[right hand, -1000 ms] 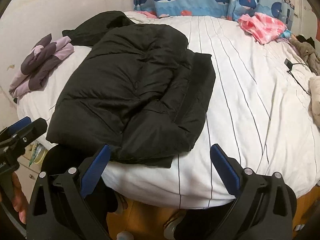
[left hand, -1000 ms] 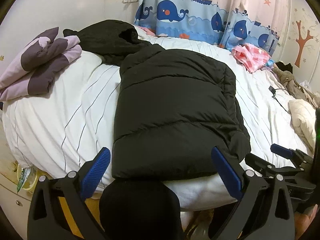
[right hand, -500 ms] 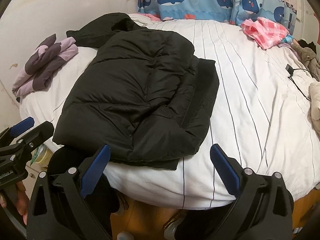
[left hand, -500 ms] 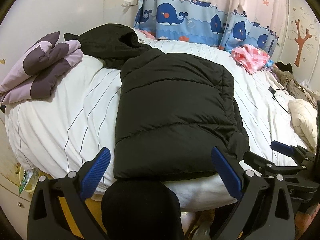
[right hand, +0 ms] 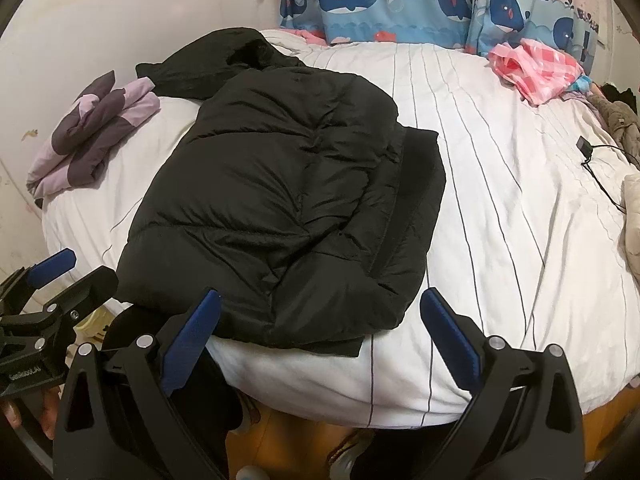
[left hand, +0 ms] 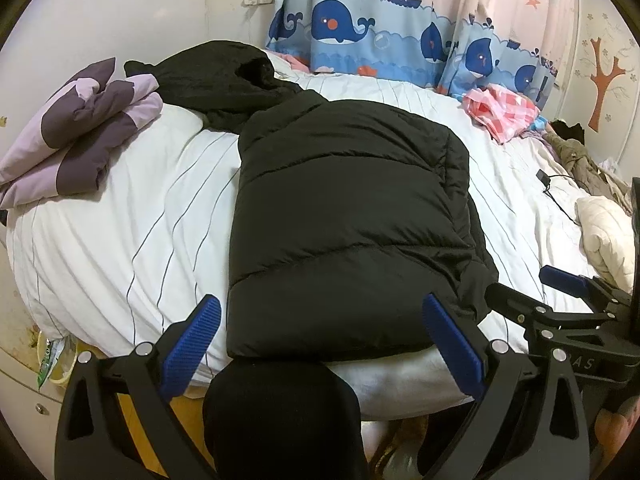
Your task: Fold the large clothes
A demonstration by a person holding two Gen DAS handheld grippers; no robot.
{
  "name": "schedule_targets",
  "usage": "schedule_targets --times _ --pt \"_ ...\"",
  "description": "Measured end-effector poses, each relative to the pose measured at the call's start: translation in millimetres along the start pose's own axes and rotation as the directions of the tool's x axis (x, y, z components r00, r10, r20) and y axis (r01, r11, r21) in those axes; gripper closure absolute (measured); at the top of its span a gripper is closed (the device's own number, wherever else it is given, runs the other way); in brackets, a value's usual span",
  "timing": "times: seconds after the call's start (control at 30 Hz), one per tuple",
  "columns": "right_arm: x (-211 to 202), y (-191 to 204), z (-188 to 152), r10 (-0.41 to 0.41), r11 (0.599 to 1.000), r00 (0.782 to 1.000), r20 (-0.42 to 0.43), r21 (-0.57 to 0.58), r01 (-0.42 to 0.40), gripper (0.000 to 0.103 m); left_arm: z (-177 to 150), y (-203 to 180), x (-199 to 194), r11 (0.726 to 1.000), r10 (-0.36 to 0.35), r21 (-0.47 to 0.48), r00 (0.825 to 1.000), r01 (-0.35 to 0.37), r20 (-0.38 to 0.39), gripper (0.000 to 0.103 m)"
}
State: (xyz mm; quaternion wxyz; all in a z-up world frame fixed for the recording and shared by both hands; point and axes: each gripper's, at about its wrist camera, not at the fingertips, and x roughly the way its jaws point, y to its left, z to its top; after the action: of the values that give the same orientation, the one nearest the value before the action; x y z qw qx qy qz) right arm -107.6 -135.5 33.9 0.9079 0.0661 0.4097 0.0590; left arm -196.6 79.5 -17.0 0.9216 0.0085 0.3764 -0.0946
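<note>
A bedroom wall with a whale-print curtain (left hand: 384, 40) backs a bed (left hand: 132, 216) covered in white sheet with thin dark stripes. On the bed lies a black puffer jacket (left hand: 344, 232), folded into a rough rectangle with its long side running away from the cameras; its near hem reaches the bed's front edge. In the right wrist view a flat dark flap of the jacket sticks out along its right side. Behind it, touching its far end, sits a second black garment (left hand: 216, 76) in a loose heap. A folded purple and lilac quilt (left hand: 80, 132) rests at the bed's left edge, well apart from the jacket. A pink checked cloth (right hand: 536, 68) lies near the curtain on the far right, and a dark cable (right hand: 600, 168) trails over the sheet at the right.

The left gripper (left hand: 320, 340) hangs just off the bed's front edge, fingers spread wide and grasping nothing, the jacket's hem between them in view. The right gripper (right hand: 320, 332) hovers likewise, fingers released and empty, near the jacket's right front corner.
</note>
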Motion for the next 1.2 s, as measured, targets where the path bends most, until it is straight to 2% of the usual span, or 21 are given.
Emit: schedule_targets --times 1.2 --pt "4.4 -2.4 -7.6 0.018 1.0 0.999 -0.03 0.008 -0.018 0.007 1.7 3.9 2.2 1.0 0.026 -0.017 0.999 -0.027 -0.021 0.006"
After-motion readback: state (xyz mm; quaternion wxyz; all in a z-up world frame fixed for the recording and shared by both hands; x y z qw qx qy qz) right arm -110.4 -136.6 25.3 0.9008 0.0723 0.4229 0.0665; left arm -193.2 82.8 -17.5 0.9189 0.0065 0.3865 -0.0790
